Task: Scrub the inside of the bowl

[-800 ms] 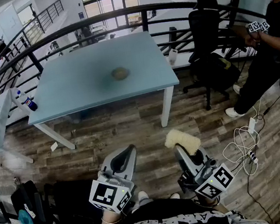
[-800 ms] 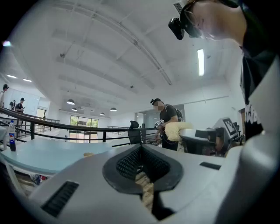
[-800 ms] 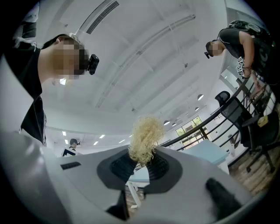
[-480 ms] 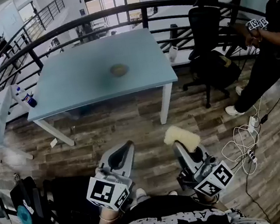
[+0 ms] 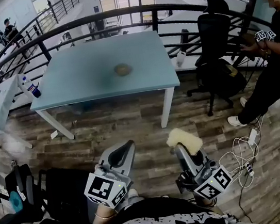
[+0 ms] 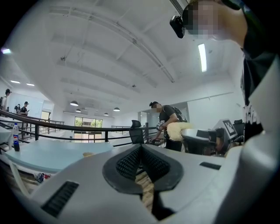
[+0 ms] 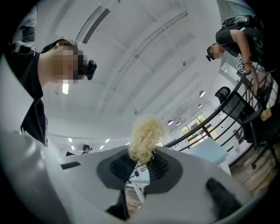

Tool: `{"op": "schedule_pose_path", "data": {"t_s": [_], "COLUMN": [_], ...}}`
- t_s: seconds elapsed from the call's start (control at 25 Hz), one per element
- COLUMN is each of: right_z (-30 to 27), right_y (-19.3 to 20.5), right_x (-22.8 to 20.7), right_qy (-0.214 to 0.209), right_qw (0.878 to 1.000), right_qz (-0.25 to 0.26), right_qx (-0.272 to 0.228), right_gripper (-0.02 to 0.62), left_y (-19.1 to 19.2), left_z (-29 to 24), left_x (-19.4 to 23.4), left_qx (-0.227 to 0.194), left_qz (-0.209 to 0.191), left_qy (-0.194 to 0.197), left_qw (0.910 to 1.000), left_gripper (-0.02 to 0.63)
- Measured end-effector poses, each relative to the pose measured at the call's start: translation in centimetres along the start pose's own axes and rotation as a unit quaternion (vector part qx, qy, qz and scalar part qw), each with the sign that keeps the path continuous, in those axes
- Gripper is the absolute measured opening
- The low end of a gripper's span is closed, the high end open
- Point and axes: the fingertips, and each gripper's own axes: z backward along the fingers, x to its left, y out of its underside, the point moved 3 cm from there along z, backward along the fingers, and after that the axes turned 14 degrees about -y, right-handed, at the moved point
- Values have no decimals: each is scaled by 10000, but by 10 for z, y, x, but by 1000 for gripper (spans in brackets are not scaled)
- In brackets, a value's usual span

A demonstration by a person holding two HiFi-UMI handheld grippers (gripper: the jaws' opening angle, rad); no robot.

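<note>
Grippers held low, close to the body: left gripper (image 5: 126,147) with jaws pressed together, right gripper (image 5: 180,149) tilted upward, pinching a pale fuzzy scrubber (image 5: 184,140). Farther off, across wooden floor (image 5: 125,119), bowl (image 5: 122,69) on the blue table (image 5: 79,86), well apart from both.

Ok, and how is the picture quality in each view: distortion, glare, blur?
Head view: fisheye bends the railing into an arc; the bowl is small and soft. Left gripper view: dark round vignette, a strip lamp glares. Right gripper view: bright ceiling, the scrubber reasonably sharp.
</note>
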Motion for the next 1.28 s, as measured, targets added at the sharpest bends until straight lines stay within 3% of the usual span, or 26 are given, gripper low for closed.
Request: {"op": "schedule_pose_path", "data": {"t_s": [0.68,0.96,1.28], "right_z": [21,-8,-47], "right_y": [-11,-10,-6], "right_x": [-19,-42,-82], "right_qy": [-28,136,404], "right_qw": [9998,9999,9989], "right_qz": [-184,11,224], "right_qx": [-52,63,51], "right_gripper": [57,57,57], "left_y": [1,4,8], "left_z": [-15,-57,-117], "left_x": [-20,13,47], "left_qx": [82,19,54], "left_qz": [78,548,346], "left_qy": [-28,194,504], "left_qw": [9999,9983,9981], "left_gripper": [15,15,15]}}
